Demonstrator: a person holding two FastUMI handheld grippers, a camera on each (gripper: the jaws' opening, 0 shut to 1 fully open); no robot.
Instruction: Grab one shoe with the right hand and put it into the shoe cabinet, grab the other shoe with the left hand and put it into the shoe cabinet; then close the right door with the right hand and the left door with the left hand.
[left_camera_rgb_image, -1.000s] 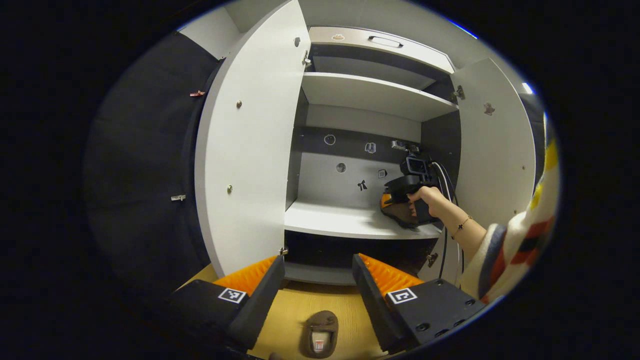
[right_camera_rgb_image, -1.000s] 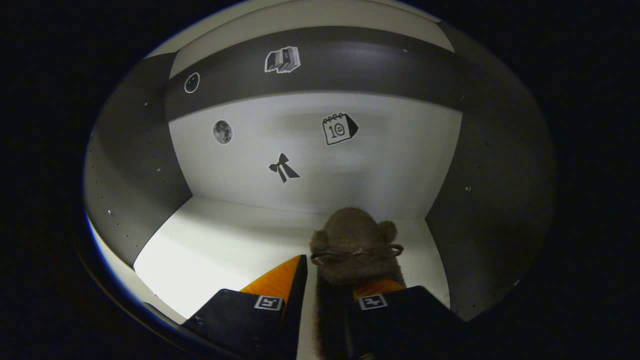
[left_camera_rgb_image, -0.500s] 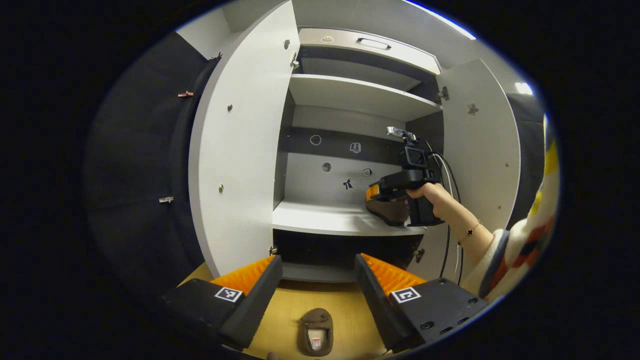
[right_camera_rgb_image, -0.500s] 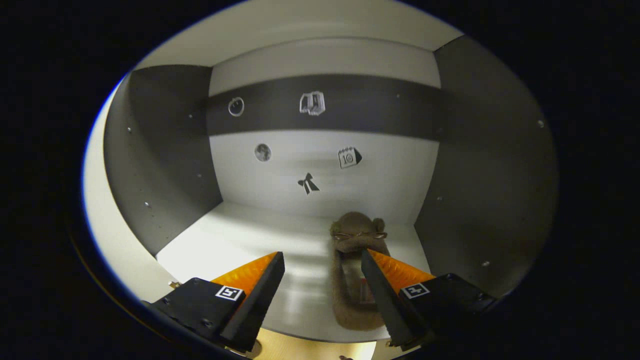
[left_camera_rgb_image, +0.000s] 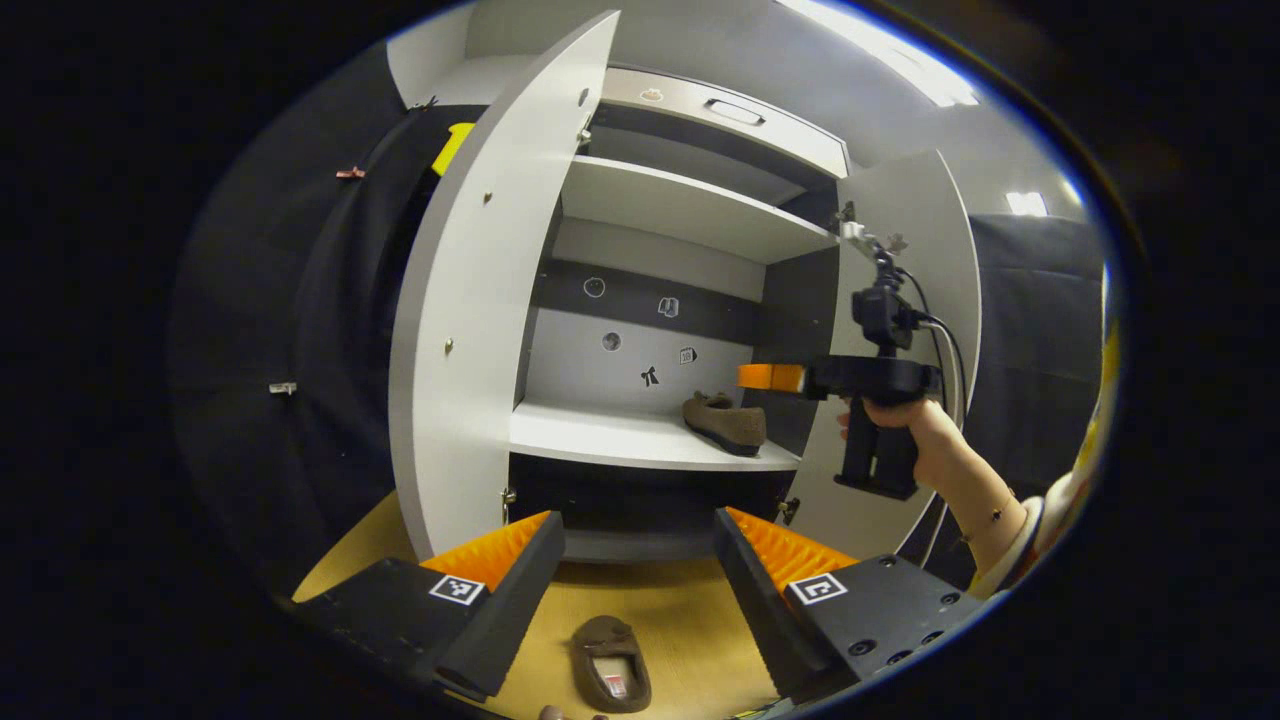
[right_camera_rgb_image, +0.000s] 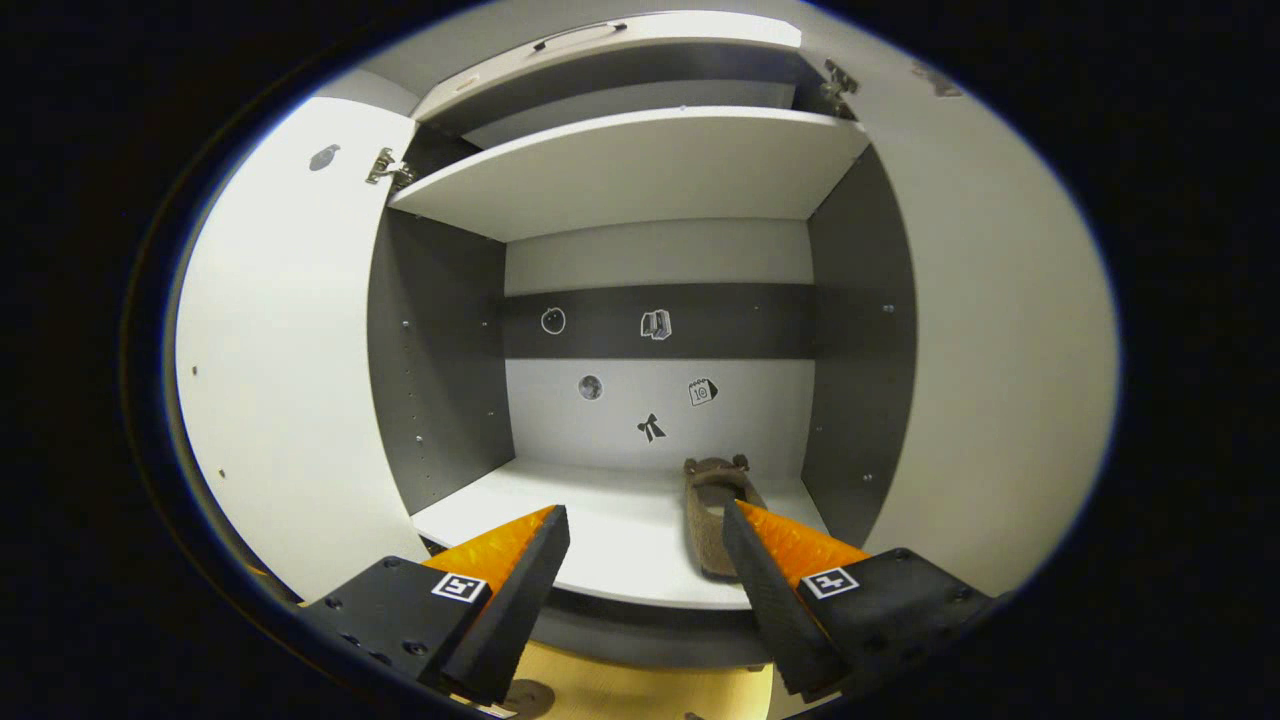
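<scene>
On wooden floor (cabinet open)

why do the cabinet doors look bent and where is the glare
Left gripper view: the fisheye lens bows the left door; ceiling lights glare at top right; the shoe on the floor is dim. Right gripper view: the doors curve outward, the shelf is brightly lit, and the shoe on the shelf looks sharp.

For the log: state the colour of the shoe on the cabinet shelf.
Brown shoe; the left gripper view shows it best.
</scene>
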